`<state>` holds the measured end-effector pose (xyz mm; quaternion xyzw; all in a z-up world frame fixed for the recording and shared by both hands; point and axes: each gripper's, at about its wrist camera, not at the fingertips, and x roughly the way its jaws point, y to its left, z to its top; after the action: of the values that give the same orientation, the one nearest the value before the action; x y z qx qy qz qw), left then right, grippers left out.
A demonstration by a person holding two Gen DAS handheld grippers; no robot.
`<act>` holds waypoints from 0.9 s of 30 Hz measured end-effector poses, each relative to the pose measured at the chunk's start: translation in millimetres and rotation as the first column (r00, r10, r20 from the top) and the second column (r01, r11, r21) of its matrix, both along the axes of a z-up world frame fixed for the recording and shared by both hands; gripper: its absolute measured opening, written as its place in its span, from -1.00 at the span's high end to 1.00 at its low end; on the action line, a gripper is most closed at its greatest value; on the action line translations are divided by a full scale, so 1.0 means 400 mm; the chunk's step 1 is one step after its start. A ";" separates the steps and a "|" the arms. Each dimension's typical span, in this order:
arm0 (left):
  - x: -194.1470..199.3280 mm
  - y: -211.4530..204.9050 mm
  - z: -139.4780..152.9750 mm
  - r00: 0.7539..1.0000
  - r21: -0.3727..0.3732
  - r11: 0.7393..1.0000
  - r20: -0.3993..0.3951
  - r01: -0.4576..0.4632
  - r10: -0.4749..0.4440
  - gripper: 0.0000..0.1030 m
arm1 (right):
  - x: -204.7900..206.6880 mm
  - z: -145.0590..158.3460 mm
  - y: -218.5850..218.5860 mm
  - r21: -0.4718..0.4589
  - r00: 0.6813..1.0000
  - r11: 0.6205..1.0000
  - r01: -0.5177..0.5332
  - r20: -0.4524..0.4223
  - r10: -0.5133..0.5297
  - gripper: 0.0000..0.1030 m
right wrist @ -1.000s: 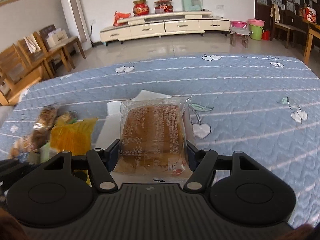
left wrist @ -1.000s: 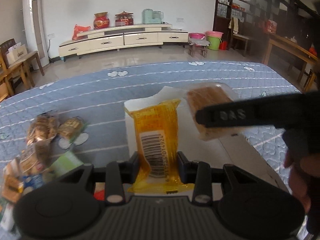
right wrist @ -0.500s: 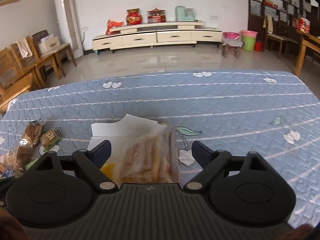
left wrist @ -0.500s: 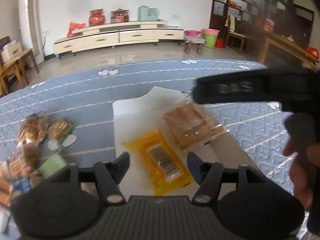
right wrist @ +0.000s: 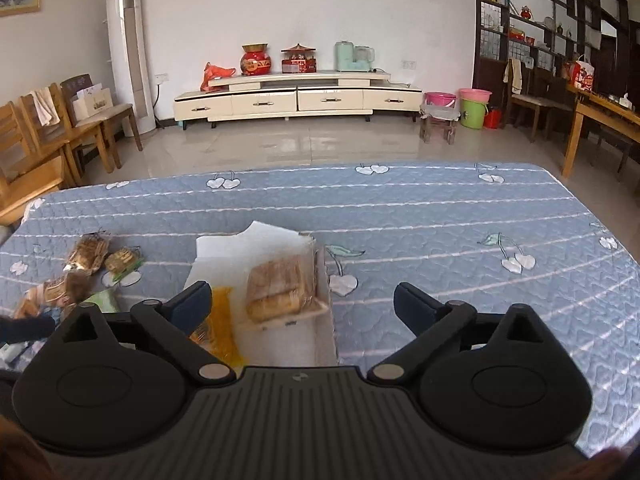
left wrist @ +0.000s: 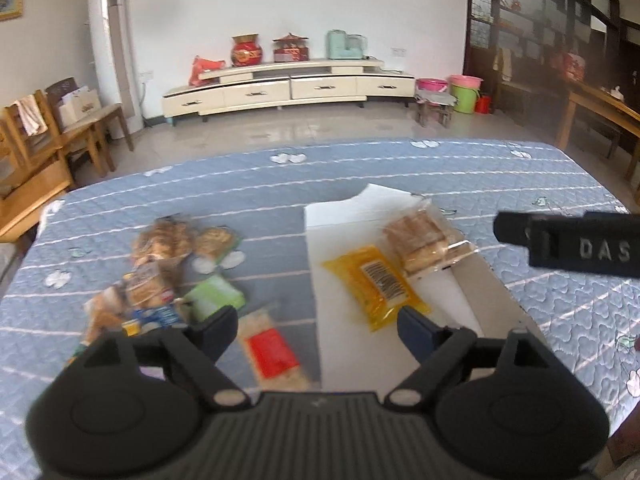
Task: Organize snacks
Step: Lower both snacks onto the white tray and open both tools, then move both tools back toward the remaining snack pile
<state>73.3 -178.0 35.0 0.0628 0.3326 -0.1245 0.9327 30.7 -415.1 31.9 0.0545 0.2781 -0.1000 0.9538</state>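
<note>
A white box (left wrist: 344,280) (right wrist: 224,276) lies open on the blue quilted table. Inside it lie a yellow snack pack (left wrist: 378,286) (right wrist: 218,320) and a clear pack of brown cakes (left wrist: 422,242) (right wrist: 280,286). My left gripper (left wrist: 318,326) hovers near the box's left edge, its jaws opening with nothing between them. My right gripper (right wrist: 302,302) is open and empty, drawn back above the box's near right corner; its finger (left wrist: 568,242) shows at the right of the left wrist view. A pile of loose snacks (left wrist: 168,268) (right wrist: 76,276) sits left of the box.
A red-labelled snack pack (left wrist: 272,352) lies on the quilt just left of the box. The table's far edge gives onto a tiled floor with a cream cabinet (right wrist: 296,100). Wooden chairs (right wrist: 48,136) stand at the left, a wooden table (right wrist: 600,120) at the right.
Both grippers let go of their packs, which now lie in the box. Both pulled back and up, and their jaws spread wide.
</note>
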 end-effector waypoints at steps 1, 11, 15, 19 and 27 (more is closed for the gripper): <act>-0.007 0.010 0.005 1.000 0.003 1.000 0.006 -0.006 0.006 -0.72 | -0.017 0.000 0.008 0.006 1.000 1.000 0.000 0.000 0.000 -1.00; -0.064 0.114 0.027 0.996 0.006 0.997 0.038 -0.082 0.082 -0.79 | -0.094 0.011 0.123 0.030 0.999 0.999 -0.041 -0.007 0.042 -1.00; -0.072 0.154 0.028 0.993 -0.004 0.994 0.043 -0.113 0.113 -0.79 | -0.078 0.014 0.139 0.039 0.998 0.997 -0.067 -0.013 0.068 -1.00; -0.075 0.189 0.023 0.990 -0.011 0.990 0.042 -0.138 0.138 -0.79 | -0.072 0.015 0.171 0.042 0.995 0.995 -0.094 -0.016 0.095 -1.00; -0.079 0.249 0.006 0.983 -0.027 0.983 0.031 -0.180 0.180 -0.79 | -0.052 0.016 0.217 0.038 0.989 0.989 -0.146 -0.030 0.147 -1.00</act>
<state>41.5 -78.6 37.3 0.0233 0.3200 -0.0426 0.9462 9.7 -328.1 38.1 0.0491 0.2987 -0.0255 0.9528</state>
